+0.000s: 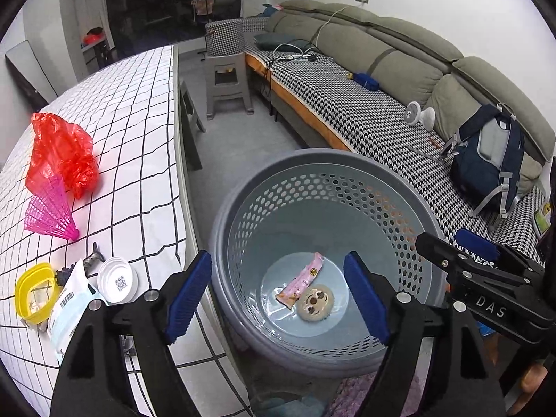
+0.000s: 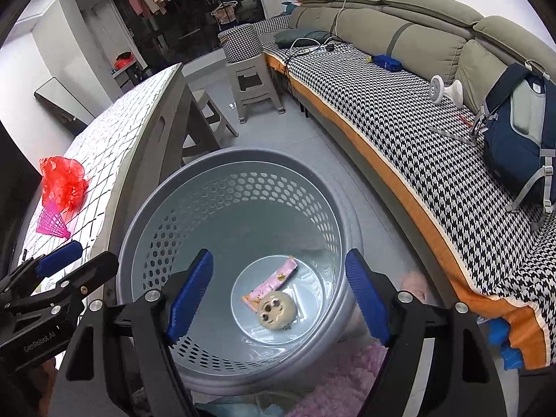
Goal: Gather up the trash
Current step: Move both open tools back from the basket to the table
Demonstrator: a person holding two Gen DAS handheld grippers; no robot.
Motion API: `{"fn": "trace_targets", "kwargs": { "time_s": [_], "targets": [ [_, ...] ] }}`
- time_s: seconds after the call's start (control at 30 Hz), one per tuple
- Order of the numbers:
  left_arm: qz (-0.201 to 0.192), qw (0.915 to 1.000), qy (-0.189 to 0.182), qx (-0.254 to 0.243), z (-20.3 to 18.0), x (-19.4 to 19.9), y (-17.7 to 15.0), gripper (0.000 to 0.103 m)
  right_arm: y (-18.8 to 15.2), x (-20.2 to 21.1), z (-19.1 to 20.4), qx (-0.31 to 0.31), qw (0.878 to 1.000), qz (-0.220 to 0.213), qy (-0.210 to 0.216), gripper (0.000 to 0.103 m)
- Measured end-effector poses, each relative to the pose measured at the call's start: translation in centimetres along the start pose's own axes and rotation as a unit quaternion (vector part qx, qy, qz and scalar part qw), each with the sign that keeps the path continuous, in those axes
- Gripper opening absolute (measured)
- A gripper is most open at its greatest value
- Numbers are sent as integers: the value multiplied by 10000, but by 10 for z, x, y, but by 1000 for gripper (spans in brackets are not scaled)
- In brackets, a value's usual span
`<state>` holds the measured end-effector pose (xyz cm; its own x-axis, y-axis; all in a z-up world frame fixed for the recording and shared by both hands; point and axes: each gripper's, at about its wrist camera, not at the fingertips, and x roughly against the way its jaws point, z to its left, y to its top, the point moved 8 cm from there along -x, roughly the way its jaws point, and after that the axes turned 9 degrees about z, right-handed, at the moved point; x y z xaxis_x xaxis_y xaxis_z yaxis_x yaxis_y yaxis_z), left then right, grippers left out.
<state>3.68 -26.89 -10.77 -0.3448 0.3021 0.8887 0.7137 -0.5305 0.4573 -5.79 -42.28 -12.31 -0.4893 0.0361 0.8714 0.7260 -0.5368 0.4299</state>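
Note:
A grey perforated basket (image 1: pixel 312 163) (image 2: pixel 222 160) stands on the floor between table and sofa. Inside lie a pink wrapper (image 1: pixel 302 283) (image 2: pixel 274 283) and a round beige face-shaped piece (image 1: pixel 315 304) (image 2: pixel 277 309). My left gripper (image 1: pixel 278 299) is open and empty above the basket. My right gripper (image 2: pixel 279 295) is open and empty above it too, and shows at the right of the left wrist view (image 1: pixel 469 253). On the table (image 1: pixel 139 121) lie a red plastic bag (image 1: pixel 59 153) (image 2: pixel 64 180), a pink shuttlecock (image 1: pixel 52 215) (image 2: pixel 54 224), a yellow lid (image 1: pixel 34 292), a white cap (image 1: pixel 118 279) and a white packet (image 1: pixel 69 305).
A sofa with a houndstooth cover (image 1: pixel 347 104) (image 2: pixel 399 121) runs along the right, with a blue backpack (image 1: pixel 486 153) (image 2: pixel 521 132) on it. A grey stool (image 1: pixel 226 80) (image 2: pixel 253 83) stands at the back. A pink rug (image 2: pixel 347 375) lies near the basket.

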Motion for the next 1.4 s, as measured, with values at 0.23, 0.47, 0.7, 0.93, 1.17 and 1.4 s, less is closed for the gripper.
{"fn": "trace_targets", "kwargs": {
  "time_s": [0.23, 0.47, 0.7, 0.93, 1.17, 1.4],
  "targets": [
    [-91, 9999, 32, 123, 7, 8, 1, 84, -3, 4, 5, 34, 10000, -30, 21, 75],
    [-257, 9992, 147, 259, 19, 21, 0, 87, -6, 10, 13, 104, 9999, -86, 66, 75],
    [-496, 9975, 261, 427, 38, 41, -2, 89, -8, 19, 35, 289, 9993, -168, 183, 75],
    [-697, 9938, 482, 724, 72, 63, -14, 91, -12, 22, 70, 567, 9976, -223, 316, 76],
    [-807, 9880, 768, 1074, 119, 80, -30, 91, -16, 20, 111, 892, 9946, -197, 486, 77],
    [-851, 9792, 1124, 1459, 170, 92, -54, 91, -31, 10, 161, 1339, 9888, -81, 652, 77]
  ]
}}
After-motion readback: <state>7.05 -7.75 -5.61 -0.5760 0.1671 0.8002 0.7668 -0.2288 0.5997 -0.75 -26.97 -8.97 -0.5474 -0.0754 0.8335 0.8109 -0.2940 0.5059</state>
